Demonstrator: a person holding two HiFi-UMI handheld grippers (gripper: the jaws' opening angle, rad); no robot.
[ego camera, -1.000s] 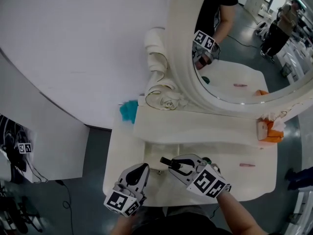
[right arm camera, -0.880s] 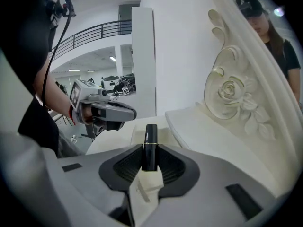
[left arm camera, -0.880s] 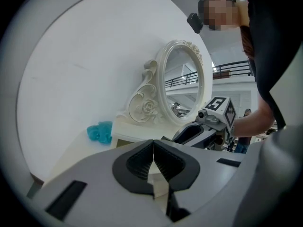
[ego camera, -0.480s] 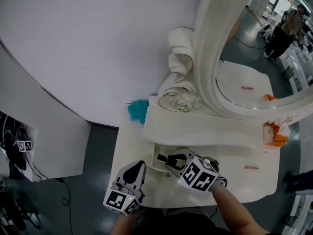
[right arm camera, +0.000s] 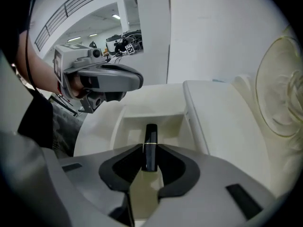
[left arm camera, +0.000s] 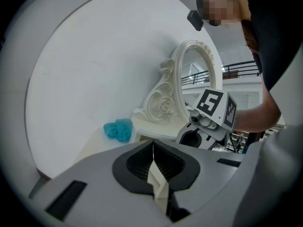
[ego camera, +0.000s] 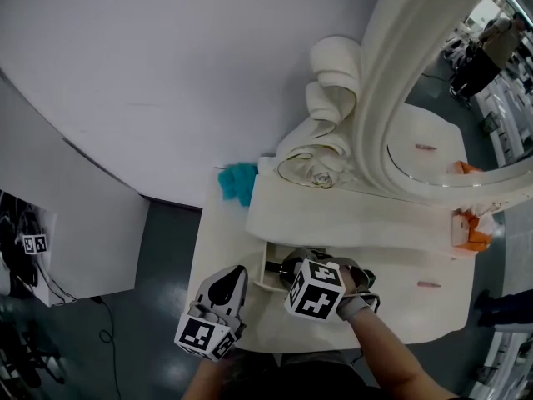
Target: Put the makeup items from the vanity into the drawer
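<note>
In the head view, the right hand-held gripper covers most of the drawer. The mirror runs off the top and right edges. On the counter, the orange thing and the slim pink item are too small to identify.

Bright, even light; fisheye-warped edges

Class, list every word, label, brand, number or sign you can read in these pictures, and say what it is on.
No text can be read.
Marker cubes on the left gripper and right gripper: only black-and-white square patterns, no letters.
Lipstick held in the right gripper: a gold band, no print visible.
Orange item at the vanity edge: too small to read.
</note>
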